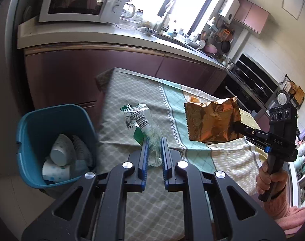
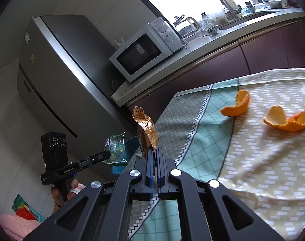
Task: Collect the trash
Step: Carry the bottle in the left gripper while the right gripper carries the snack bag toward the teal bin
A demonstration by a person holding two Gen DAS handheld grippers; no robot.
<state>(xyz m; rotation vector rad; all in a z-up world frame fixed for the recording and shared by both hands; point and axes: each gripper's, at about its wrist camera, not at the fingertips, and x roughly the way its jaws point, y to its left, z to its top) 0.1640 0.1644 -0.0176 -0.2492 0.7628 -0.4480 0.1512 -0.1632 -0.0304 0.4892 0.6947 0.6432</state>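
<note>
My left gripper point(image 1: 154, 140) is shut on a clear plastic wrapper with green print and a barcode point(image 1: 141, 124), held above the table's left end. The same wrapper point(image 2: 115, 150) shows in the right wrist view, pinched by the left gripper point(image 2: 109, 154). My right gripper point(image 2: 155, 149) is shut on a crumpled copper-coloured foil bag point(image 2: 146, 132); from the left wrist view that bag point(image 1: 210, 120) hangs over the table with the right gripper point(image 1: 235, 127) clamped on its edge. A blue bin point(image 1: 32, 140) stands on the floor left of the table, with paper cups point(image 1: 60, 154) inside.
Two orange peels point(image 2: 235, 106) point(image 2: 287, 120) lie on the patterned tablecloth point(image 2: 253, 160). Behind are a counter point(image 1: 132, 38) with a microwave point(image 1: 80, 0), a sink area, and a grey fridge point(image 2: 58, 70). A hand point(image 1: 271, 178) in a pink sleeve holds the right gripper.
</note>
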